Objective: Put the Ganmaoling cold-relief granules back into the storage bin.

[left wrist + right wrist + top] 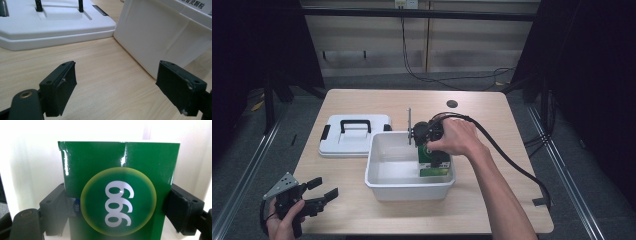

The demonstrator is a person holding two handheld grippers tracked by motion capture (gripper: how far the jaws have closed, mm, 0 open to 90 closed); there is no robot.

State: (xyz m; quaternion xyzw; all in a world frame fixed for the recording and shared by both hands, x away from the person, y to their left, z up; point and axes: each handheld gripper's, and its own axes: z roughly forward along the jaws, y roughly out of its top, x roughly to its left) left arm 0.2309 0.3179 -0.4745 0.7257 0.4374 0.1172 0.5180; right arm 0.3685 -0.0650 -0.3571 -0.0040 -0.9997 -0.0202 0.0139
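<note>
A green box point(430, 161) printed with "999" in a yellow-ringed circle stands inside the white plastic bin point(392, 181), at its right end. My right gripper point(435, 159) reaches down into the bin and is shut on the green box point(117, 195), its black pads point(56, 207) pressed on both sides. My left gripper point(323, 192) hovers low over the table's front left corner, open, with nothing between its pads point(62, 85). The bin's white wall point(160, 37) lies just ahead of it to the right.
The bin's white lid point(353, 134) with a black handle lies flat on the table left of the bin; its edge point(55, 30) is ahead of the left gripper. A black cable point(507, 157) trails from the right gripper over the table's right side.
</note>
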